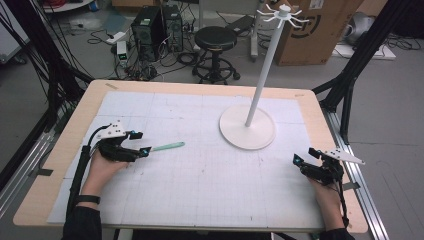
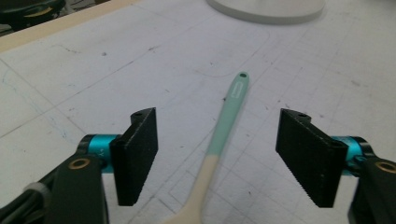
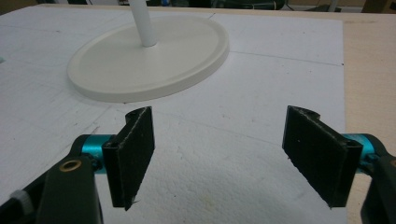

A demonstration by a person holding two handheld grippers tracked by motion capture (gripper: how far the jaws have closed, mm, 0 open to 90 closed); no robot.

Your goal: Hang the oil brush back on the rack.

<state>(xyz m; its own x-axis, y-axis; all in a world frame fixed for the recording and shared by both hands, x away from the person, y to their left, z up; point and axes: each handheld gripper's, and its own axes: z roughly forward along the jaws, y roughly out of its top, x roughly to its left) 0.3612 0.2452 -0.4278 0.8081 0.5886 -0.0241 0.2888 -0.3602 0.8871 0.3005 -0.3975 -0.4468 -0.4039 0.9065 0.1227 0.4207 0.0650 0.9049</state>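
Note:
A utensil with a mint-green handle (image 1: 168,146) lies flat on the white gridded mat (image 1: 200,190), left of centre. In the left gripper view its green handle (image 2: 230,114) runs away from me and its cream lower part passes between the jaws. My left gripper (image 1: 141,143) is open around that near part, jaws wide on either side, not touching it. A white hanger stand (image 1: 248,131) with a round base, a tall pole and hooks on top stands right of centre. My right gripper (image 1: 306,154) is open and holds nothing, over the mat near the stand's base (image 3: 149,56).
The wooden table edge (image 1: 334,130) runs close to the right gripper. Behind the table stand a black stool (image 1: 215,39), computer towers (image 1: 150,26), a cardboard box (image 1: 320,25) and cables on the floor. Black frame legs flank both sides.

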